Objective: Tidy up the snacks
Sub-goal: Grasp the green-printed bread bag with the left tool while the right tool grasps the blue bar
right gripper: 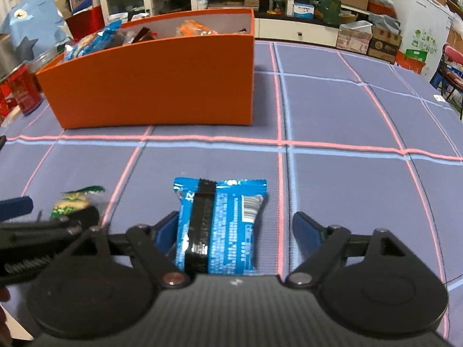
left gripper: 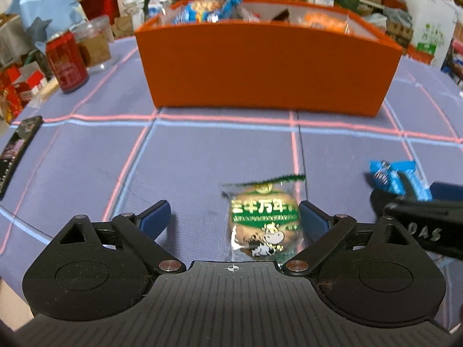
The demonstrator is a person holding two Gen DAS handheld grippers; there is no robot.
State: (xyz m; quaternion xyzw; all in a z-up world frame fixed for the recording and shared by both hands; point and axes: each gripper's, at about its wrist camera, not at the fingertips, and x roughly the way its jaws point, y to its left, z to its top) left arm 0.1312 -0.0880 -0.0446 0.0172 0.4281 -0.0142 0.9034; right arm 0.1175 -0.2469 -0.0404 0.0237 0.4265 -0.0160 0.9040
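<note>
Your left gripper (left gripper: pixel 234 217) stands wide around the green cow-print snack packet (left gripper: pixel 264 225), nearer its right finger; your right gripper (right gripper: pixel 235 227) gapes around the blue foil wrapper (right gripper: pixel 218 225) — centre each, close gently, then carry both to the orange cardboard box (left gripper: pixel 266 66) beyond.

A woven-looking purple cloth with pink and blue lines (right gripper: pixel 347 110) covers the table, carrying a matt orange cardboard-like box (left gripper: pixel 266 66), a glossy red metal can (left gripper: pixel 67 63), a shiny clear-and-green plastic snack wrapper (left gripper: pixel 264 225) and a glossy blue foil-like packet (right gripper: pixel 220 225) between matt black plastic tool arms.
</note>
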